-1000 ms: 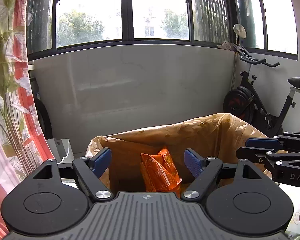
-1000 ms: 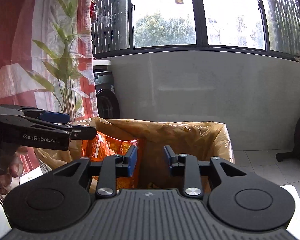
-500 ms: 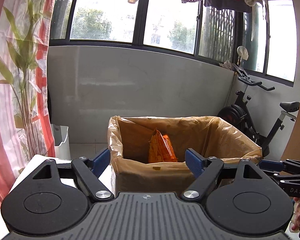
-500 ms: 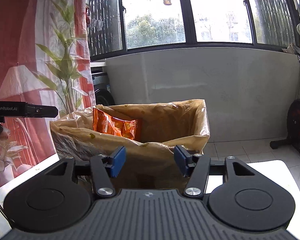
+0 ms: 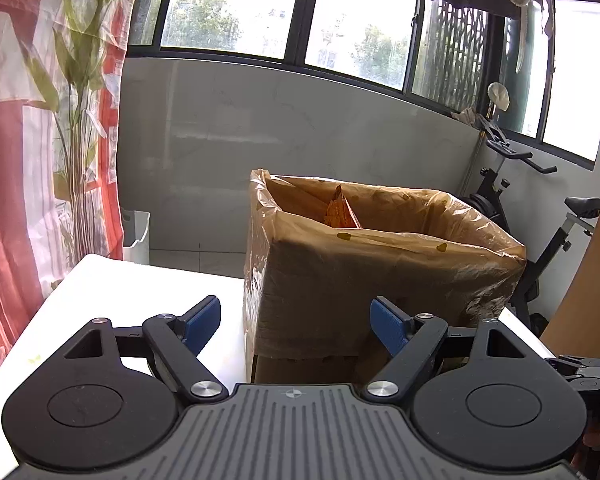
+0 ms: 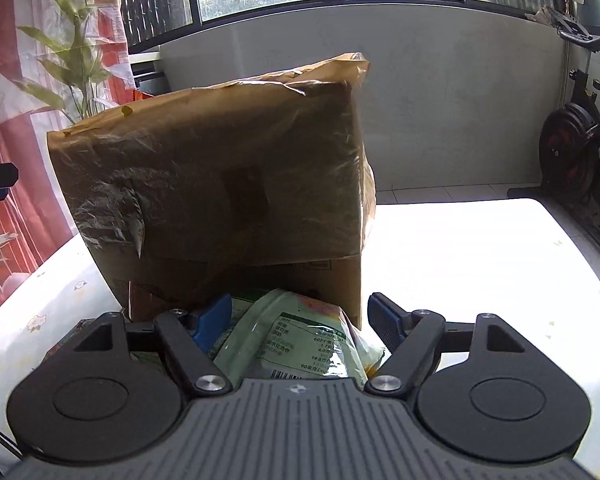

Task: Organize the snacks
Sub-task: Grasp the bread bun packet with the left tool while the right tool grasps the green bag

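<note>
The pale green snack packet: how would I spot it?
Find the tall cardboard box lined with a brown plastic bag on the white table. At its foot, between the opening right gripper fingers, lies the pale green snack packet, showing a printed nutrition table.

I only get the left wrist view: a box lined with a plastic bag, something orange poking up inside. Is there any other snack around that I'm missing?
Observer: Yes. A pale green snack packet lies on the table, in front of the box.
Visitor: Is anything holding it?
Observer: No. It sits between the fingers of the right gripper, whose jaws are opening; the pads do not press on it.
Visitor: Which side of the packet faces up?
Observer: The back, with a printed nutrition table and a barcode.
</note>
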`<state>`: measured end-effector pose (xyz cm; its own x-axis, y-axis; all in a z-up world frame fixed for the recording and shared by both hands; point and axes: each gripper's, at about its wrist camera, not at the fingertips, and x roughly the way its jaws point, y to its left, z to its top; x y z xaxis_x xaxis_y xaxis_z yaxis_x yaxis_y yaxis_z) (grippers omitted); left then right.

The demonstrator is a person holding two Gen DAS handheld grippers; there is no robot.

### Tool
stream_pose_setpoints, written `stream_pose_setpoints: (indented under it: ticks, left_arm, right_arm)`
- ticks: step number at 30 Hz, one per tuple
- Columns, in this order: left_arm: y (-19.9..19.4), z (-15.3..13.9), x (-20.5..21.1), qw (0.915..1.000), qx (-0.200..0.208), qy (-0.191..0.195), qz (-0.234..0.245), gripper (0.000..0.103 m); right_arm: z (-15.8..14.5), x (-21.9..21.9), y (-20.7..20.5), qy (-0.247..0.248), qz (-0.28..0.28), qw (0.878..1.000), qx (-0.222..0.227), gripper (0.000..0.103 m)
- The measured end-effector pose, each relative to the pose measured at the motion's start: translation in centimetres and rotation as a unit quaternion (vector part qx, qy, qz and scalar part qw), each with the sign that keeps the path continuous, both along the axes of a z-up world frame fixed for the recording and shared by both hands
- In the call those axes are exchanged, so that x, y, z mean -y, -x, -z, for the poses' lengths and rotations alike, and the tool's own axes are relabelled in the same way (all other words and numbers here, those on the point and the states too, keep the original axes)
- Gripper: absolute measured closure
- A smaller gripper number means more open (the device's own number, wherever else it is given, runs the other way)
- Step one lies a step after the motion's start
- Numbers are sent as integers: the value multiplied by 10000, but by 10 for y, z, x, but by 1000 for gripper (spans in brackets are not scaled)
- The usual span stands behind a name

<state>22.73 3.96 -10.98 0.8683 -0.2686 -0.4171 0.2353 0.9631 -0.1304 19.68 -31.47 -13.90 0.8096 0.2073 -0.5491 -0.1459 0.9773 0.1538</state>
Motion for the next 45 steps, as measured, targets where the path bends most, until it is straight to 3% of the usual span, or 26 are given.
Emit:
stream_pose_setpoints:
  ticks: [8, 16, 20, 24, 32, 40, 45]
  left_arm:
    - [8, 23, -6, 9996, -266, 73, 19, 19]
    - [14, 44, -2, 9988, -460, 148, 53, 19]
    - [18, 54, -5, 9979, -594, 227, 78, 19]
    - [22, 63, -9, 9973, -689, 234, 93, 19]
    - [30, 85, 2, 9950, -942, 79, 323, 17]
    - [21, 118, 34, 9893, -1295, -440, 511, 14]
    - [20, 134, 46, 9862, -1372, -890, 239, 16]
  right_arm:
    - [18, 9, 24, -517, 165, 9980, -335, 7]
    - [32, 28, 20, -1341, 184, 9887, -637, 5]
    - [37, 27, 20, -1511, 80, 9861, -688, 8]
    - [33, 24, 25, -1615, -219, 9855, -475, 35]
    - [20, 17, 51, -1454, -232, 9890, -102, 38]
    - [23, 18, 74, -1252, -119, 9920, -54, 38]
    - [23, 22, 78, -1234, -56, 9923, -5, 38]
